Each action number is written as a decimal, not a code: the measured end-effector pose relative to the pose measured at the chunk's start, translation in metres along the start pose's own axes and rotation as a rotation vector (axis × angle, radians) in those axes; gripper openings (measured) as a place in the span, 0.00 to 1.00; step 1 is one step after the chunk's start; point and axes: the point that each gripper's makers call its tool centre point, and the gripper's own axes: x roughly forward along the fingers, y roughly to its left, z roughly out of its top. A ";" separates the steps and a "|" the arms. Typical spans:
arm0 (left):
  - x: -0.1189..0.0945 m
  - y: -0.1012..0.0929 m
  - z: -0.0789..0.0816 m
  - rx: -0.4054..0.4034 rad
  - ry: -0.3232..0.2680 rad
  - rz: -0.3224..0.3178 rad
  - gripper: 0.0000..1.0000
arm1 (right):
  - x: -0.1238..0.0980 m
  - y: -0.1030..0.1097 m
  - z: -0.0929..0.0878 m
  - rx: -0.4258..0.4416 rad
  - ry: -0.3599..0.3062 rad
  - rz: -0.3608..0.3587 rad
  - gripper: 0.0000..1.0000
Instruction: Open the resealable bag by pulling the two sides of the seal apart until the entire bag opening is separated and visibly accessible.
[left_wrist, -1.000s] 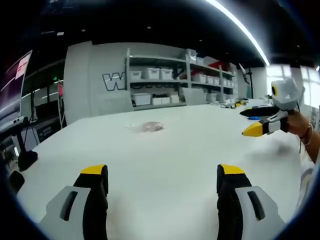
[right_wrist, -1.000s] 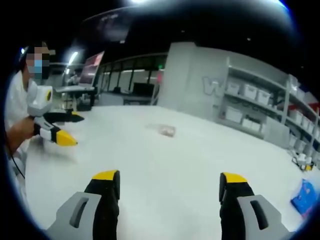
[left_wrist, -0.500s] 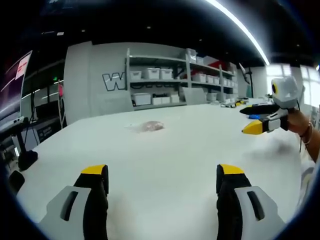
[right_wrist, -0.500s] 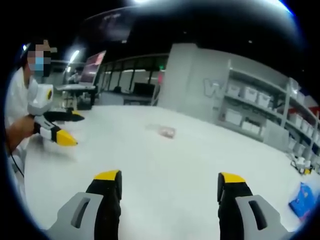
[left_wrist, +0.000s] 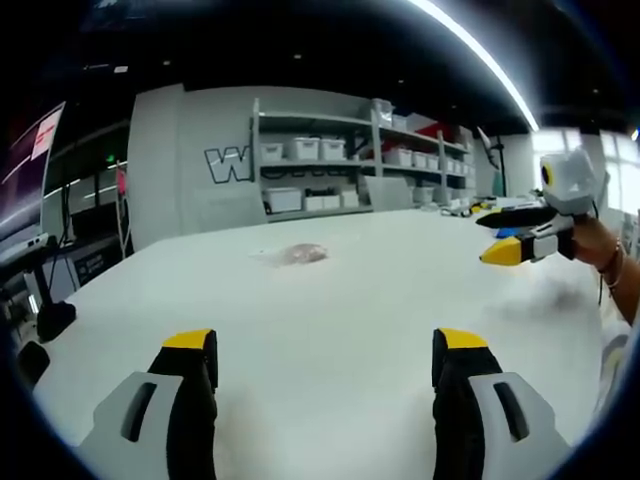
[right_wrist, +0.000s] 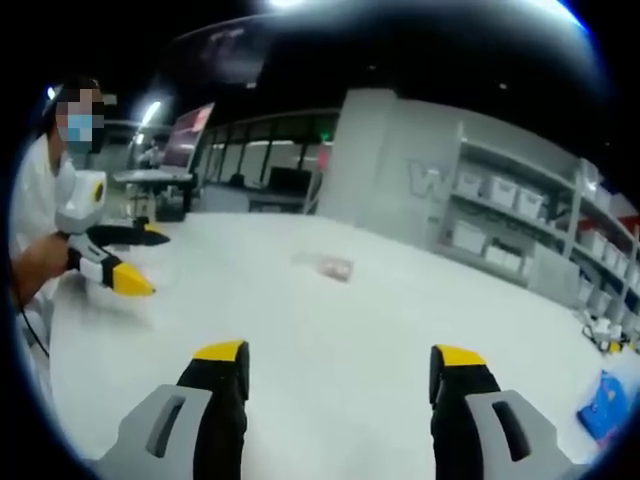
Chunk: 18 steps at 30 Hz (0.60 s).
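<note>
A: While both tools hang above the white table (left_wrist: 330, 300), where is the bag?

B: The bag (left_wrist: 303, 254) lies flat far out on the table, well apart from both.

A: And the left gripper (left_wrist: 327, 362)?

B: Its jaws are spread wide, grasping nothing.

A: The right gripper (right_wrist: 340, 375)?

B: Also spread and holding nothing. In the left gripper view it comes in from the right, held in a hand (left_wrist: 590, 243).

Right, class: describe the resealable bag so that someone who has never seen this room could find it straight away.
Start at the big white table in front of the shelving. Out toward its far side lies the bag, small, clear and crumpled, with a pinkish tint, flat on the tabletop. It lies alone out there, well beyond both open grippers.
</note>
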 end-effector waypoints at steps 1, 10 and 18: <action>0.000 0.000 0.000 0.000 0.000 0.000 0.87 | 0.000 0.000 0.001 0.000 -0.001 0.001 0.73; -0.001 0.002 0.002 -0.003 -0.009 0.000 0.87 | 0.006 0.006 0.007 -0.007 -0.009 0.013 0.69; -0.001 0.001 0.005 -0.002 -0.023 -0.004 0.87 | 0.012 0.012 0.009 -0.011 -0.012 0.020 0.64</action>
